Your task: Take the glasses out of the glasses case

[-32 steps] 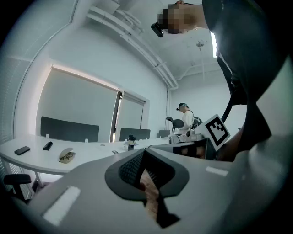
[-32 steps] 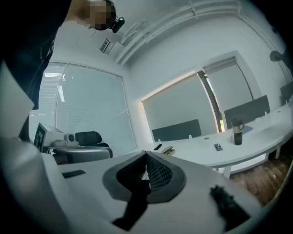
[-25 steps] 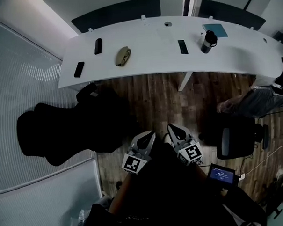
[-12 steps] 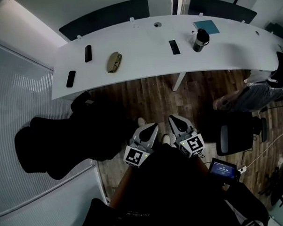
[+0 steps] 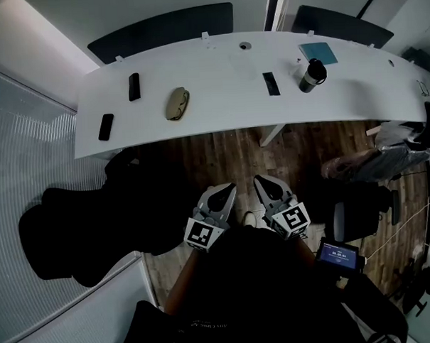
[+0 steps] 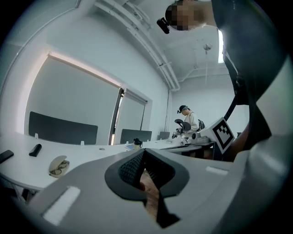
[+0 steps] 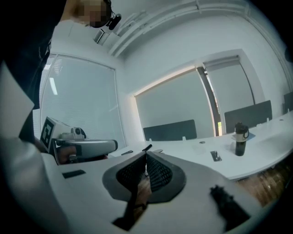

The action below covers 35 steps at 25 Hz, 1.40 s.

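Observation:
The tan glasses case (image 5: 176, 103) lies on the long white table (image 5: 219, 96), left of its middle. In the left gripper view the glasses case (image 6: 58, 166) is open, with dark-rimmed glasses inside. Both grippers are held low over the wooden floor, well short of the table. My left gripper (image 5: 226, 191) is shut with nothing in it, its pads meeting at the tip (image 6: 143, 153). My right gripper (image 5: 262, 181) is beside it, jaws together and empty (image 7: 146, 156). Each gripper points toward the table.
On the table lie a black phone (image 5: 106, 126), a black remote (image 5: 134, 86), a dark flat item (image 5: 271, 83), a bottle (image 5: 312, 75) and a teal notebook (image 5: 321, 52). Black chairs (image 5: 96, 215) stand left, an office chair (image 5: 356, 218) right. A person (image 6: 189, 121) sits at the table's right end.
Both grippers have travelled forward together toward the table, which now sits lower and nearer in the head view. Both have stayed shut and empty.

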Available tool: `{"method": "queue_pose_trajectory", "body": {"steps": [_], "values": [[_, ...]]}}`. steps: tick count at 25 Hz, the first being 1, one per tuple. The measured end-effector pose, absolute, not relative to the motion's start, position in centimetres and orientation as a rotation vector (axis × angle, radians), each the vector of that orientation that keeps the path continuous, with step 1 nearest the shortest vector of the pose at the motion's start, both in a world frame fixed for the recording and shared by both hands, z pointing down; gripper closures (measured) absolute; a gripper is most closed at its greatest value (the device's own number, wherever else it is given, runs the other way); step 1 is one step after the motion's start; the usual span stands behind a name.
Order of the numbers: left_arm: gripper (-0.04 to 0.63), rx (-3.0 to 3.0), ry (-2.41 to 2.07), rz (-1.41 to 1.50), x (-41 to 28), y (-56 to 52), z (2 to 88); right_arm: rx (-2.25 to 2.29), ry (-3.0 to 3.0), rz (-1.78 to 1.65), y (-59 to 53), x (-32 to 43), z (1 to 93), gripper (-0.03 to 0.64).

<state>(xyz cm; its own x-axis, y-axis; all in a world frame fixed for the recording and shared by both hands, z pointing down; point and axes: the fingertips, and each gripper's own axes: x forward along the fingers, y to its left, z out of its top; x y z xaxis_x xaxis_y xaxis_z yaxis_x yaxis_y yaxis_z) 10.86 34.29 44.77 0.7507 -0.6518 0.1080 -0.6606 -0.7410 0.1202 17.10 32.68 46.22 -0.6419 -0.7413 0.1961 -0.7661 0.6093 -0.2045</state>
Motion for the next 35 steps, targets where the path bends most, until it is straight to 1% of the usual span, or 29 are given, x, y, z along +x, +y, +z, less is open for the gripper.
{"method": "queue_pose_trajectory", "body": {"steps": [13,27,32,35], "values": [[0.586,2.655,-1.141,0.041,2.6,27.7,45.3,1.122,-2.736,0.384,26.1,8.0,46.3,0.609],[0.586,2.614,-1.233,-0.001,-9.2,21.6,46.9,1.044,-2.708,0.378,19.7,-2.3,46.6,0.609],[0.586,2.594,-1.261,0.039,-12.2,20.6,47.8,1.028,-2.697,0.411,18.9,-4.2,46.9,0.609],[0.586,2.563,-1.272,0.030,-13.3,19.9,47.8,1.017,-2.693,0.370,18.0,-4.8,46.7,0.609]]}}
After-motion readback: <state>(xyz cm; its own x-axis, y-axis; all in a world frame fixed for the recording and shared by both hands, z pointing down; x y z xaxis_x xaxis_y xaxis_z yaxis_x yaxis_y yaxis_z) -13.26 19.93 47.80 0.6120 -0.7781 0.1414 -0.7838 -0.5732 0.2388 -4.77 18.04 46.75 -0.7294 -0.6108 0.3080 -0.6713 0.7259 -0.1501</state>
